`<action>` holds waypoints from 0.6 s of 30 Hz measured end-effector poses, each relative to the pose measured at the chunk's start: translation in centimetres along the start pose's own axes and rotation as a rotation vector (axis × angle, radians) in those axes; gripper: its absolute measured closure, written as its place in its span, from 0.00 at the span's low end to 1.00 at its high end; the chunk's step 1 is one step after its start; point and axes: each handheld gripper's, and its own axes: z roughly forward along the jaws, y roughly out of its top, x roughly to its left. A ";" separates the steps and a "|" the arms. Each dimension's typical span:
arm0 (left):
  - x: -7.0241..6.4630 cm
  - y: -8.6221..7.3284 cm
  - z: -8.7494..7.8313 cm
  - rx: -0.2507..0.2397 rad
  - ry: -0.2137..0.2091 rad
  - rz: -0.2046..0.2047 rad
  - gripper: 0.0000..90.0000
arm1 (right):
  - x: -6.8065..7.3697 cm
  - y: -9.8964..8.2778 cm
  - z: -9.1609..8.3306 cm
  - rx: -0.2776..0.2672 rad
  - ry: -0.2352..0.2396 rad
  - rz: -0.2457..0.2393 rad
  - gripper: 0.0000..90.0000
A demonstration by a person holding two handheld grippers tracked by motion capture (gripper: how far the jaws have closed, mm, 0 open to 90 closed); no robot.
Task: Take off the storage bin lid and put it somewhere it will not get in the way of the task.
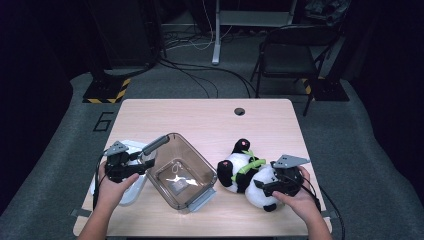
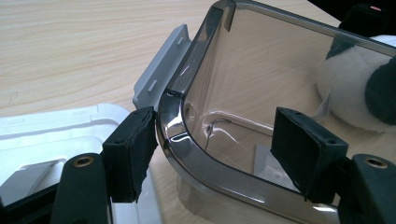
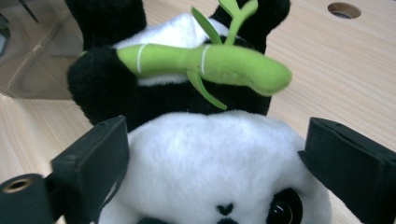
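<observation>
On the bench [image 1: 200, 115] a plush panda [image 1: 247, 172] lies on its back toward the right side, its white head nearest the person and a green bamboo stalk [image 1: 248, 165] across its chest. The right gripper [image 1: 277, 186] sits at the panda's head; in the right gripper view its fingers [image 3: 95, 163] stand wide apart on either side of the white head [image 3: 210, 158], with a gap between the pads and the fur, so they are open and not squeezing it. To the left of the panda, just beside it, a clear smoky plastic box [image 1: 181, 170] rests tilted on the bench, its open top facing up and toward the right, a grey latch [image 1: 155, 144] at its upper rim. The left gripper [image 1: 134, 167] is at the box's left corner; in the left gripper view its fingers [image 2: 133, 149] are spread, one pad touching the outside of the rounded rim [image 2: 180, 140] and the other inside the box, away from the wall, so they are open around the corner rather than clamped. A white lid [image 1: 132, 192] lies flat under the left hand, beside the box.
</observation>
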 end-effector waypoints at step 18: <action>0.0 0.0 0.1 -0.001 -0.001 -0.001 0.34 | 0.3 -0.8 1.1 0.021 0.034 -0.023 0.00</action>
